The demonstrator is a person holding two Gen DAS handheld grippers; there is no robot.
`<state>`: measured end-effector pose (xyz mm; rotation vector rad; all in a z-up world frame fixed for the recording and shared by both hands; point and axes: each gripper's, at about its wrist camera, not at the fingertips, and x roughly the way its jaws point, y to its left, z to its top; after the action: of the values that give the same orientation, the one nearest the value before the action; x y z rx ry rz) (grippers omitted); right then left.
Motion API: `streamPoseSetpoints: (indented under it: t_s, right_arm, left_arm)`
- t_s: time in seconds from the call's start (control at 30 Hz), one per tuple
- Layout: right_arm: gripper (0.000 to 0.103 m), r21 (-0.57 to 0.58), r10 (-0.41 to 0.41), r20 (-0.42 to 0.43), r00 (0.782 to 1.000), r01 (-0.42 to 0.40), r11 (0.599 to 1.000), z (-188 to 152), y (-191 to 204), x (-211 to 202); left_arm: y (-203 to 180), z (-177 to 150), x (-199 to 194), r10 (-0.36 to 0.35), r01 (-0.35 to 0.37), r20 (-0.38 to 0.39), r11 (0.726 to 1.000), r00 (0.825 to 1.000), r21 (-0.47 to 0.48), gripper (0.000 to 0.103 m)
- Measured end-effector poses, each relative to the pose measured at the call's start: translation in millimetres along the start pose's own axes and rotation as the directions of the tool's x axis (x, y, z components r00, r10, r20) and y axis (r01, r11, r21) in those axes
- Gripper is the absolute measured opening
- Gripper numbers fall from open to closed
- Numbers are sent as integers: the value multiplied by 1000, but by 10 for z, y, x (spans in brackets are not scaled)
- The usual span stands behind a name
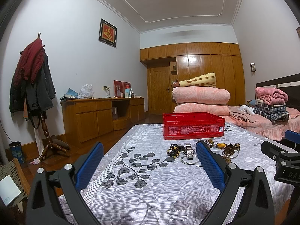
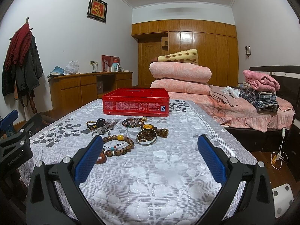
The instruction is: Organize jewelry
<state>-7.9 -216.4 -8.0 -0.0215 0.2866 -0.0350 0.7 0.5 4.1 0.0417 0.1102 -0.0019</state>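
Jewelry lies in a loose scatter on the quilt (image 2: 168,178), just in front of the red tin (image 2: 136,105), which stands open-topped farther back on the same cover. Nearest my right gripper (image 2: 150,153) is a brown bead bracelet (image 2: 120,145) with one yellow bead, and its left finger (image 2: 88,157) partly covers a smaller reddish ring of beads beside it. Behind that sit a metal watch (image 2: 107,126), a dark bead string (image 2: 96,123), a bangle (image 2: 146,136) with brown beads heaped inside it, an amber piece (image 2: 148,126) and a mixed bead bracelet (image 2: 133,121) closest to the tin. My right gripper is spread wide with nothing between its blue pads, hovering over bare quilt to the right of the pile. My left gripper (image 1: 150,161) is likewise spread wide and holds nothing; from its camera the watch (image 1: 189,151) and a thin silver ring (image 1: 190,159) lie just left of its right finger (image 1: 210,165), which hides part of the pile, and the tin (image 1: 193,125) stands beyond them. Each gripper shows at the edge of the other's view, well apart. Past the quilt is a bed (image 2: 253,116) stacked with pink blankets (image 2: 180,78) and folded clothes (image 2: 260,88), a wooden wardrobe (image 2: 196,52) along the far wall, a low cabinet (image 2: 84,88) on the left and a coat stand (image 2: 22,61) hung with dark and red garments.
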Motion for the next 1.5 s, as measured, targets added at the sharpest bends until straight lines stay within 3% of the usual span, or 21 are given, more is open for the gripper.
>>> streamPoseSetpoints:
  t_s: [1.5]
  right_arm:
    - [98, 0, 0, -3, 1000, 0, 1000, -3, -17, 8]
  left_arm:
    - [31, 45, 0, -1, 1, 0, 1000, 1000, -1, 97]
